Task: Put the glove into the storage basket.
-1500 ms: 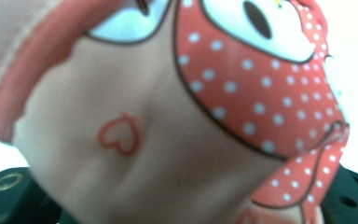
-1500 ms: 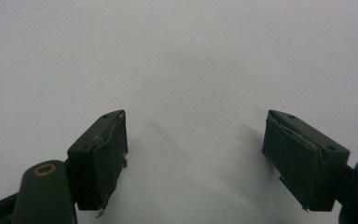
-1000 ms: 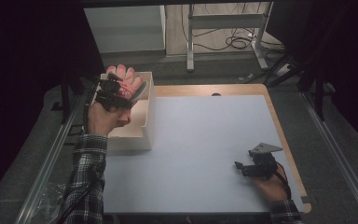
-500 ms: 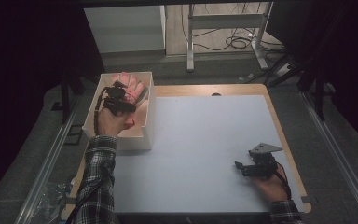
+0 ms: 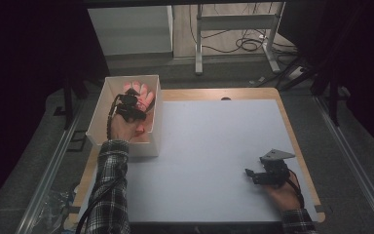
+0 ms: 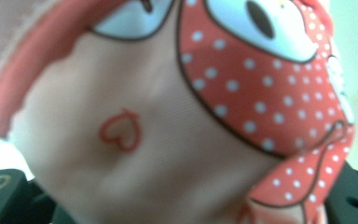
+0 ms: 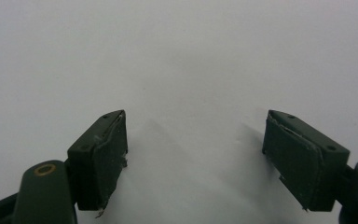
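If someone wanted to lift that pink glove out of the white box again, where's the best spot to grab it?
Probably the cuff end. The pink glove lies in the white box with its fingers toward the far wall, so coming straight down from above, clear of the walls, looks easiest. The soft fabric should pinch easily.

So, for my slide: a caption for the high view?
Left gripper lowers a pink glove into a white box.

The person wears black-and-white plaid flannel sleeves (image 5: 108, 195) on both forearms. Each hand carries a black two-jaw gripper: the left gripper (image 5: 129, 105) trails a dark cable, and the right gripper (image 5: 260, 174) bears a grey three-cornered plate. Its blocky black jaw pads look slightly frayed, with brass-coloured screws beside them.
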A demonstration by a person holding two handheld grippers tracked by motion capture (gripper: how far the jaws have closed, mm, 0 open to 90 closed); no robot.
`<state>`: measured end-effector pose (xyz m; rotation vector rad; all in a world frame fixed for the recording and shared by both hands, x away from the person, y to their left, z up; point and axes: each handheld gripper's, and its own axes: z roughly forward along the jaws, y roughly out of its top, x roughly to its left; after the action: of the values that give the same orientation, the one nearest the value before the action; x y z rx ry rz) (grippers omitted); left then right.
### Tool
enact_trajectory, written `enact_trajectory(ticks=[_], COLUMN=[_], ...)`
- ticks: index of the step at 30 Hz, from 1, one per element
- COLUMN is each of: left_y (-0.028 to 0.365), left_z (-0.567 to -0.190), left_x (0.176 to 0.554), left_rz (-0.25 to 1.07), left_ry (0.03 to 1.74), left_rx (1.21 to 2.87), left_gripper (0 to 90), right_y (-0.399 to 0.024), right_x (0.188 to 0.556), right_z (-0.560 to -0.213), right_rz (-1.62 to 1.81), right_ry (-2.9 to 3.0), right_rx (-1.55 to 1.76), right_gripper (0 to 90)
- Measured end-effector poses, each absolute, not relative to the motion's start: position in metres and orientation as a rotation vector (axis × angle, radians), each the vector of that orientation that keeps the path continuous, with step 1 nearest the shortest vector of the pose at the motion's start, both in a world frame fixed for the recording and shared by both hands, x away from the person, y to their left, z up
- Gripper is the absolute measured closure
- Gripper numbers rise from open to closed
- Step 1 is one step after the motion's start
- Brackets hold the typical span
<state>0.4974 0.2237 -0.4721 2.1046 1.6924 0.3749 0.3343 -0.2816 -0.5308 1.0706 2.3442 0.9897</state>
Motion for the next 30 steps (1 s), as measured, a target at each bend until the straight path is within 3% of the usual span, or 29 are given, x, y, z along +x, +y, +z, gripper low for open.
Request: enact_trajectory(ticks=[8, 17, 22, 30], left_y=[0.22, 0.218, 0.218, 0.222], left_z=[-0.481, -0.495, -0.49, -0.483], left_x=[0.508, 0.512, 0.511, 0.505], left_rz=[0.347, 0.317, 0.379, 0.376], left_ry=[1.714, 1.726, 1.735, 1.718], left_rx=[2.13, 2.188, 2.16, 2.144], left_gripper=[42.4, 18.1, 6.6, 2.4], right_y=[-0.282, -0.282, -0.282, -0.282], right_x=[0.334, 0.334, 0.334, 0.334], right_z=[-0.531, -0.531, -0.531, -0.531], right_rz=[0.99, 0.99, 0.99, 0.989], right_ry=[2.344, 2.344, 2.344, 2.344], right_rx=[1.071, 1.07, 1.07, 1.07], right_gripper=[22.4, 22.4, 22.4, 22.4])
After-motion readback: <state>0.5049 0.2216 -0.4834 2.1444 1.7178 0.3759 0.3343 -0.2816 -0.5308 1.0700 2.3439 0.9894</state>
